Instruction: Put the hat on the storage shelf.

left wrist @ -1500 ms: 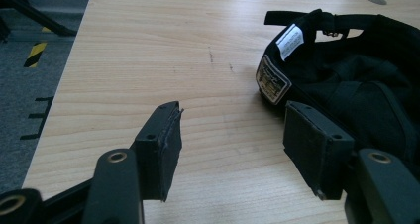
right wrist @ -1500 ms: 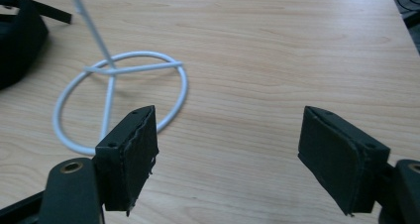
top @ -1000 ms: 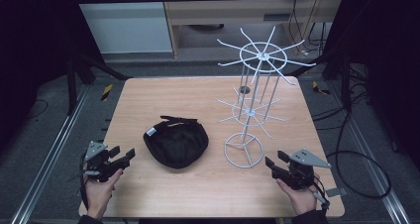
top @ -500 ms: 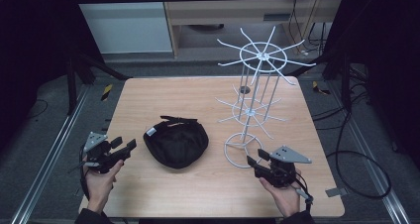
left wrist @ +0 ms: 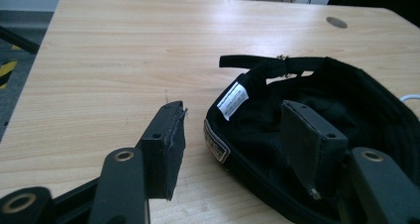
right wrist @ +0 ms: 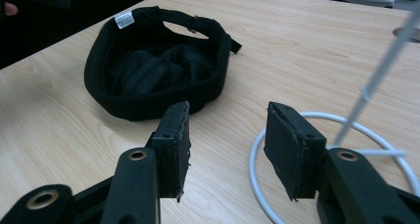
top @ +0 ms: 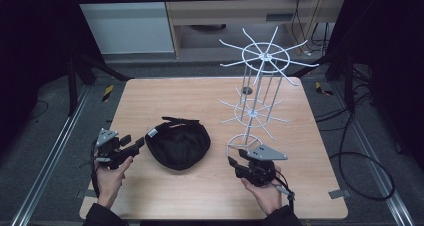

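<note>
Left gripper: black body, grey three-cornered top plate, brass-ringed pivots; right gripper: identical, black trailing cable; dark sleeves at both wrists.

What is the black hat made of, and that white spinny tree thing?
The black hat looks like soft matte cloth: it sags and creases inside and has a sewn-in white label. The white rack seems to be thin metal wire with a smooth white coating, judging by its slim stiff spokes and ring base; plastic can't be ruled out.

A cap lies on the table, left of the rack.
</note>
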A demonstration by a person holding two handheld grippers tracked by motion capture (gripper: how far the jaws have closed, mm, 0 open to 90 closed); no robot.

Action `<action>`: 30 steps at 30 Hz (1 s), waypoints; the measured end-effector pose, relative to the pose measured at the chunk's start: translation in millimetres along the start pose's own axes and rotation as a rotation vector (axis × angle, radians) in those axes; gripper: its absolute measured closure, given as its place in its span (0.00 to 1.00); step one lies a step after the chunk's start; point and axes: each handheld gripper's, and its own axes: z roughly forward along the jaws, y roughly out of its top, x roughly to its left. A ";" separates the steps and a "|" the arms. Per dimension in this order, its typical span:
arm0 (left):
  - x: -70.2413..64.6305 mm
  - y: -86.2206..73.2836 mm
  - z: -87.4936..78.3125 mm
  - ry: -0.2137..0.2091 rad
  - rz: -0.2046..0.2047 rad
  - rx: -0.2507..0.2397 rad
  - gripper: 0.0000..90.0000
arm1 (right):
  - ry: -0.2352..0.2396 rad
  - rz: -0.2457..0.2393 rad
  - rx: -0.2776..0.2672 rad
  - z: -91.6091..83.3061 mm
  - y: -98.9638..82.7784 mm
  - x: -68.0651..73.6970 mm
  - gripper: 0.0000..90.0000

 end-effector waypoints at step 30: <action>-15.1 -27.6 44.2 0.025 0.068 0.153 0.51 | -0.061 0.063 0.062 108.9 8.2 31.1 0.54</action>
